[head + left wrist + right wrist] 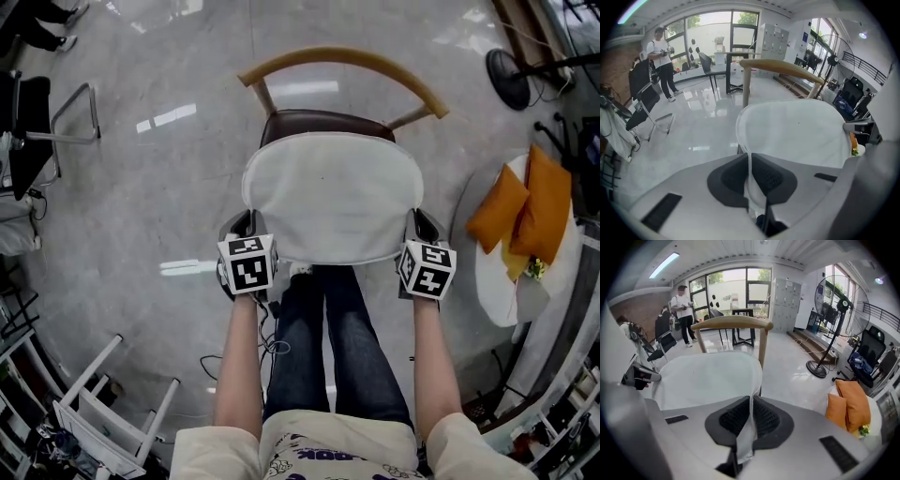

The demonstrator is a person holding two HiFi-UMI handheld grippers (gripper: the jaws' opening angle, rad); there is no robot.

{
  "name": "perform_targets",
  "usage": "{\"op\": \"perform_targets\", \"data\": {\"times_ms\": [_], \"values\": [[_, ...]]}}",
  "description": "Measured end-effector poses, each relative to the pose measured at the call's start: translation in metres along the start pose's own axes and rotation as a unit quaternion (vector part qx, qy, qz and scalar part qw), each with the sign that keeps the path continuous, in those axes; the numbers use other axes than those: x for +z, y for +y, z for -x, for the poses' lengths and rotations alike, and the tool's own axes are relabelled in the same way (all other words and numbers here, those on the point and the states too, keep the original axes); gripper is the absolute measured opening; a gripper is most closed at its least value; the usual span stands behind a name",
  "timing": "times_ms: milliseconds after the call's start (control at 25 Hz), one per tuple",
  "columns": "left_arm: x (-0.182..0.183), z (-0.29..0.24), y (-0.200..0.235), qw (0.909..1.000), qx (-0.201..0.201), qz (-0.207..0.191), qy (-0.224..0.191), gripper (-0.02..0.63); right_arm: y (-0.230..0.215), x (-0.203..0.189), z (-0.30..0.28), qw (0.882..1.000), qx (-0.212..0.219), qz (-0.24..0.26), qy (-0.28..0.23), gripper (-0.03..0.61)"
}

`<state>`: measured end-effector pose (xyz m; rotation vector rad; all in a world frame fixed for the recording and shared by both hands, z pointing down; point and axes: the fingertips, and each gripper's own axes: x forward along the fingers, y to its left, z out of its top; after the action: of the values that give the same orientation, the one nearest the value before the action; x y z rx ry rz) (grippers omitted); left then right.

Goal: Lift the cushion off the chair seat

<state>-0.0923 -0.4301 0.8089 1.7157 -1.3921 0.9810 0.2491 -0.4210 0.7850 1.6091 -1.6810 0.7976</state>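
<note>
A white cushion hangs flat in the air above a chair with a dark brown seat and a curved wooden back rail. My left gripper is shut on the cushion's near left corner, and the right gripper is shut on its near right corner. In the left gripper view the cushion spreads out ahead, its edge pinched between the dark pads. The right gripper view shows the cushion with its edge nipped between the pads, and the wooden rail stands behind it.
A round white table at the right carries two orange cushions. A floor fan stands at the far right. Metal chair frames are at the left, a white rack near left. A person stands far off by the windows.
</note>
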Motion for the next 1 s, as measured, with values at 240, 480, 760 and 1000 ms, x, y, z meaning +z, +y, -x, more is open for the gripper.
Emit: {"op": "perform_targets", "data": {"times_ms": [240,480,760,1000], "values": [[0.014,0.064,-0.001,0.9996,-0.006,-0.007,-0.028,0.037,0.007,0.019,0.067,1.0,-0.01,-0.005,-0.028,0.038],[0.03,0.136,-0.006,0.9982,-0.005,-0.009,-0.06,0.037,0.01,0.041,0.143,0.998,-0.021,-0.02,-0.06,0.038],[0.047,0.22,-0.005,0.9949,-0.001,-0.01,-0.1,0.037,0.018,0.072,0.224,0.994,-0.026,-0.024,-0.104,0.038],[0.049,0.26,0.002,0.9921,-0.001,-0.008,-0.125,0.037,0.031,0.08,0.265,0.991,-0.029,-0.017,-0.129,0.038]]}}
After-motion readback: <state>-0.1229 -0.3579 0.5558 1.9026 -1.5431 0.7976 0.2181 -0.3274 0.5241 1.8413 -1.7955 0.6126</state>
